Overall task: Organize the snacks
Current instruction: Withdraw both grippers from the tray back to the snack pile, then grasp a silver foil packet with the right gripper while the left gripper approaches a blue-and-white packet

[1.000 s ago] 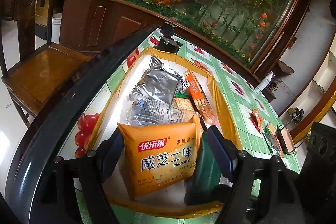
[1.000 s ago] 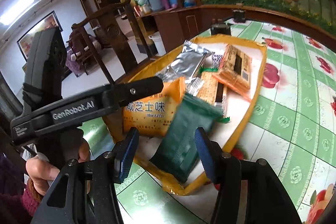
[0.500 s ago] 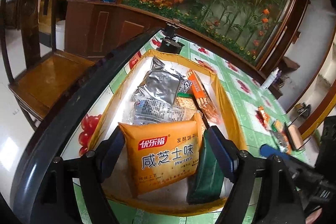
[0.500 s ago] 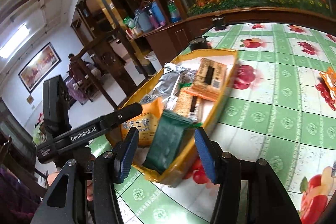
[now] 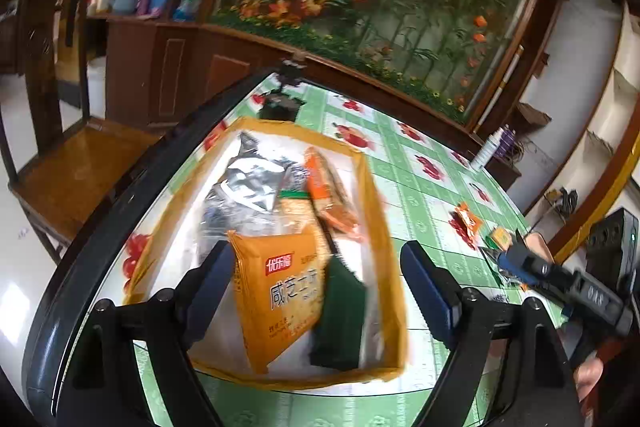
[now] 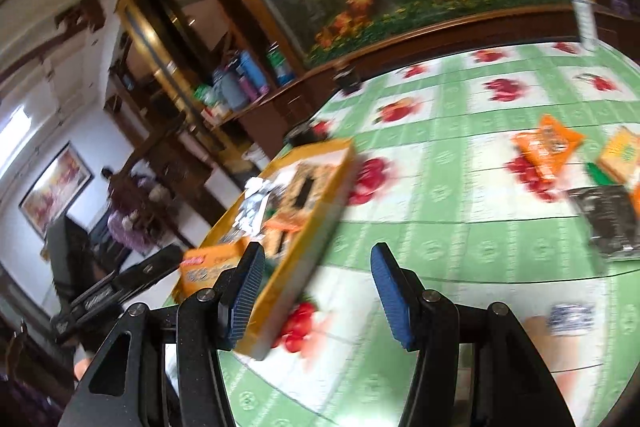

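Note:
A yellow-rimmed tray (image 5: 384, 211) on the green tablecloth holds several snack packs: an orange biscuit pack (image 5: 280, 291) leaning upright at the near end, a dark green pack (image 5: 344, 315) beside it, a silver pouch (image 5: 248, 183) and cracker packs behind. My left gripper (image 5: 316, 291) is open and empty above the tray's near end. My right gripper (image 6: 316, 291) is open and empty, over the cloth just right of the tray (image 6: 312, 223). Loose snacks lie at the right: an orange pack (image 6: 548, 143), a yellow pack (image 6: 622, 155), a black pack (image 6: 612, 223).
The round table has a dark rim (image 5: 120, 211). A wooden chair (image 5: 68, 163) stands left of it. A small black object (image 5: 280, 103) sits beyond the tray. A white bottle (image 5: 486, 149) stands at the far edge. The right gripper's body (image 5: 560, 279) shows at right.
My right gripper has swung right, away from the green pack in the tray toward the loose snacks. My left gripper has pulled back and risen slightly. Both views are blurred by motion.

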Action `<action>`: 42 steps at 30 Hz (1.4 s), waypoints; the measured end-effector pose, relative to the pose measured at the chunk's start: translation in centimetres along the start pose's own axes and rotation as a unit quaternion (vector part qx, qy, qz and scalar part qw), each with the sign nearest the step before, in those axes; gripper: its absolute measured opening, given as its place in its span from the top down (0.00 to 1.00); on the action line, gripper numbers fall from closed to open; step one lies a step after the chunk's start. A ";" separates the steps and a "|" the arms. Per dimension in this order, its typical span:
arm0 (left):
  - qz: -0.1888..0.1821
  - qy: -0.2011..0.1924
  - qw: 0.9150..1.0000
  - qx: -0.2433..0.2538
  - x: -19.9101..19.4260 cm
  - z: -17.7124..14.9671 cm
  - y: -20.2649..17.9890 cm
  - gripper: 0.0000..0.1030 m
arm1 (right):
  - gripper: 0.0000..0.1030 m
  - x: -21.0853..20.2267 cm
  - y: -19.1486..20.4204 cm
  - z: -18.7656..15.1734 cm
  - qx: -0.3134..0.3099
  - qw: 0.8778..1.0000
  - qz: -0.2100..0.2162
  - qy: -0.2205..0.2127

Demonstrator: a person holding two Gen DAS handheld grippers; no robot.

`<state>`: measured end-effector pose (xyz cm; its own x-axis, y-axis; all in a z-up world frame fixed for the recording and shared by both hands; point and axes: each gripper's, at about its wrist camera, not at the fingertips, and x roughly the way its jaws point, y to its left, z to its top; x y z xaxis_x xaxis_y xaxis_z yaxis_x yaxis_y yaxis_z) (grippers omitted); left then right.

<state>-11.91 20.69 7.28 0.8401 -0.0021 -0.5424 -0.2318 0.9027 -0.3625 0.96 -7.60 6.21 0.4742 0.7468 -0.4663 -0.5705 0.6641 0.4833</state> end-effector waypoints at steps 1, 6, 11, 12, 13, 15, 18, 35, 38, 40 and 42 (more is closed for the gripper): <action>0.000 -0.002 1.000 0.005 -0.1 0.0 -0.4 0.18 | 0.42 -0.8 -0.7 0.3 0.005 1.000 -0.006 -0.010; -0.018 0.000 0.999 0.031 0.2 0.5 -3.3 0.18 | 0.42 -4.2 -4.8 1.5 0.037 0.997 -0.040 -0.049; -0.081 0.041 0.993 0.070 2.1 0.1 -8.2 0.17 | 0.42 -7.1 -9.8 2.0 0.090 0.990 -0.084 -0.070; -0.097 0.056 0.991 0.080 2.7 -0.3 -9.5 0.17 | 0.42 -7.5 -10.7 2.2 0.100 0.988 -0.093 -0.073; -0.110 0.066 0.987 0.092 3.3 -0.9 -10.9 0.17 | 0.42 -8.1 -11.7 2.1 0.113 0.985 -0.101 -0.078; -0.121 0.084 0.983 0.112 4.6 -1.9 -13.2 0.17 | 0.42 -8.9 -13.3 1.9 0.138 0.982 -0.105 -0.080; -0.147 0.123 0.971 0.143 6.7 -3.8 -16.6 0.17 | 0.42 -9.6 -14.7 1.7 0.164 0.978 -0.099 -0.083; -0.108 0.216 0.921 0.307 16.8 -10.6 -28.8 0.42 | 0.42 -10.9 -17.2 1.4 0.218 0.962 -0.138 -0.090; -0.091 0.196 0.923 0.317 16.6 -10.5 -28.4 0.65 | 0.42 -10.7 -17.1 1.5 0.216 0.962 -0.145 -0.085; -0.093 0.195 0.929 0.302 16.7 -9.8 -27.4 0.65 | 0.42 -10.3 -17.0 1.5 0.213 0.963 -0.150 -0.076; -0.087 0.193 0.933 0.292 17.2 -8.9 -26.3 0.65 | 0.42 -9.8 -16.8 1.4 0.207 0.963 -0.159 -0.065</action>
<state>4.25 -6.92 0.76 0.5753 -0.2231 -0.7869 0.2923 0.9546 -0.0570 6.88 -26.02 3.68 0.6760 0.4844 -0.5553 -0.0793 0.7970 0.5987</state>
